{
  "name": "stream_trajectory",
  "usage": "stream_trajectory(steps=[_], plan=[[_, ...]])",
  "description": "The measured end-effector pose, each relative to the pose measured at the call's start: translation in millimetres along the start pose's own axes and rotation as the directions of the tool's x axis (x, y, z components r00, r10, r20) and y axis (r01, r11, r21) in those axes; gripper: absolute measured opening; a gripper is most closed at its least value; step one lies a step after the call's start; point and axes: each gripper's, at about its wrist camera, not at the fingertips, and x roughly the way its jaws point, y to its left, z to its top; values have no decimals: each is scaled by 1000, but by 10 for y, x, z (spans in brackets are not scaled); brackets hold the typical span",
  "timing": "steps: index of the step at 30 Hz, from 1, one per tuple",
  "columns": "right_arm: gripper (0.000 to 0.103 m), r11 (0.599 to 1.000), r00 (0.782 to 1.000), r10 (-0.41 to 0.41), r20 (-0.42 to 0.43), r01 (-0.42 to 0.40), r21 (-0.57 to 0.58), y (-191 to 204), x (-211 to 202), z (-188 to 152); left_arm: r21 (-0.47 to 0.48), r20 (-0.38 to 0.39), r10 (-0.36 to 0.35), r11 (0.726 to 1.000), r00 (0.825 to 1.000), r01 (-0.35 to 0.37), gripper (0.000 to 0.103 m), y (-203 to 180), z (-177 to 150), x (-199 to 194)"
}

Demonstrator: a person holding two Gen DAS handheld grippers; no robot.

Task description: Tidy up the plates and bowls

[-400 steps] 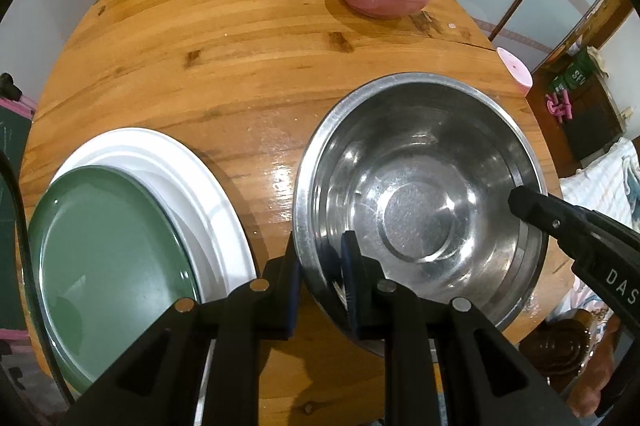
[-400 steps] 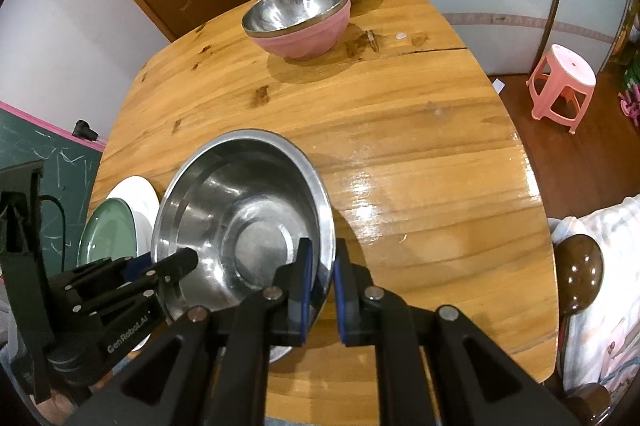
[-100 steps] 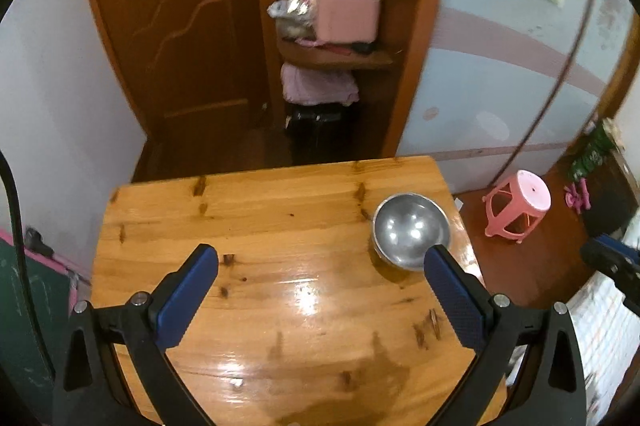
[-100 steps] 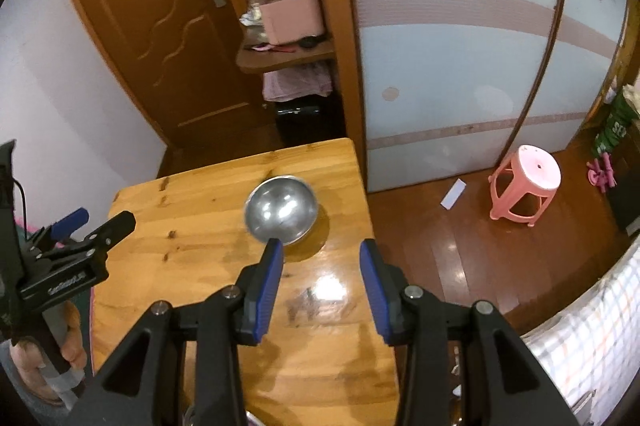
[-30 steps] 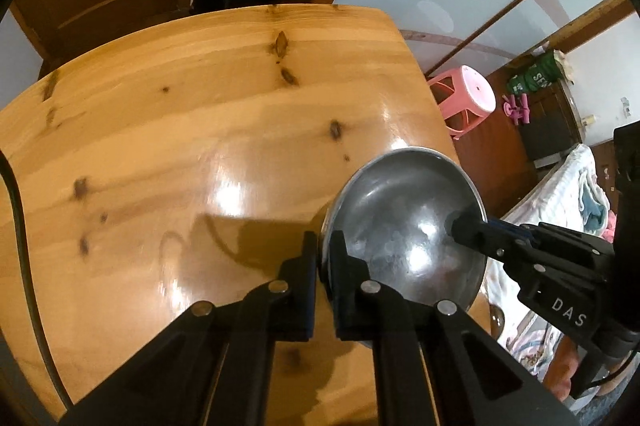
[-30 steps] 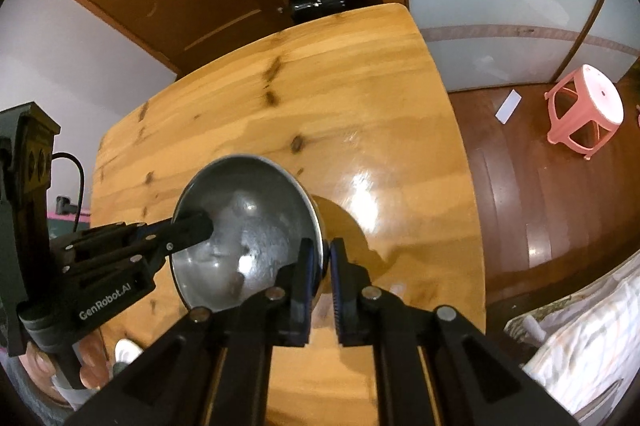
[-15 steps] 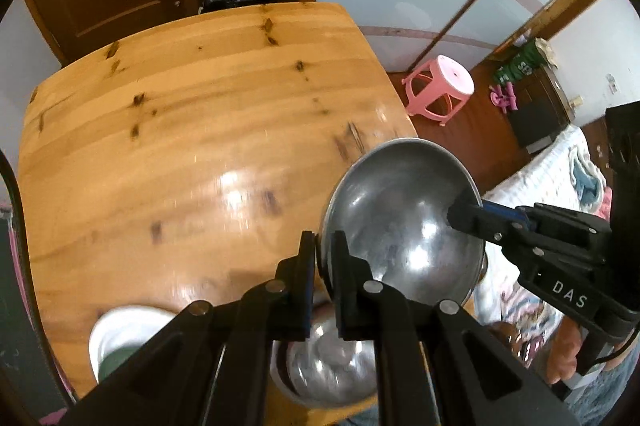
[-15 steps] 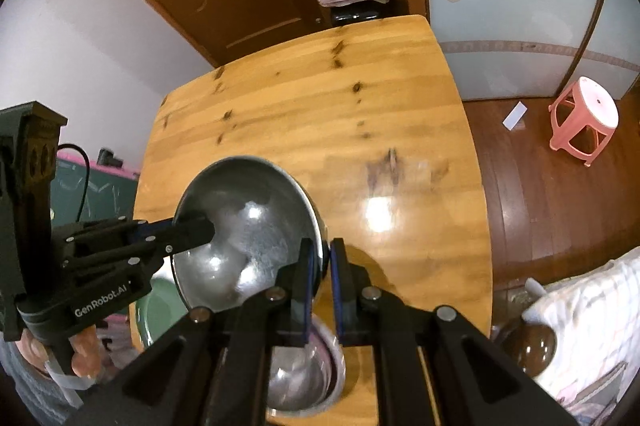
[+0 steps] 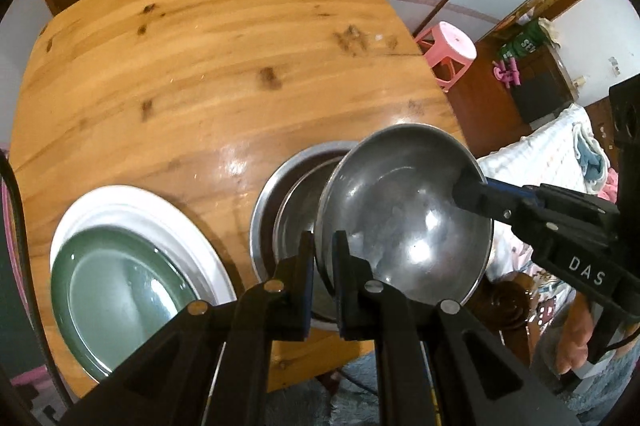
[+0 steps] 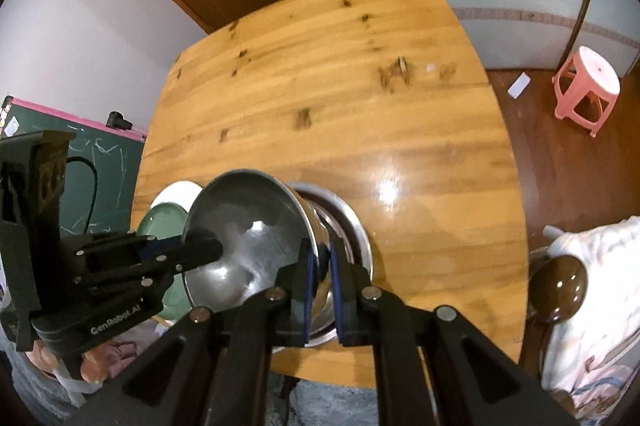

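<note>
Left gripper (image 9: 323, 258) and right gripper (image 10: 319, 266) both clamped on opposite rim edges of a small steel bowl (image 9: 404, 218), held tilted just above nested steel bowls (image 9: 280, 209). Left of these, green plate (image 9: 116, 290) on white plate (image 9: 132, 201).

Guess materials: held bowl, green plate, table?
Held bowl: looks like stainless steel, with mirror-like highlights. Green plate: probably glazed ceramic or enamel, since it is glossy; can't tell which. Table: varnished wood with visible grain, knots and glare.
</note>
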Motion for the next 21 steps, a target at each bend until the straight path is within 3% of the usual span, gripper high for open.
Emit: stream_trajectory(steps=[21], plan=[[8,991,993,-121,-13,120,-62,105,360,-161,-21,-72,-7,1000,997,5,7,146,-70,333]])
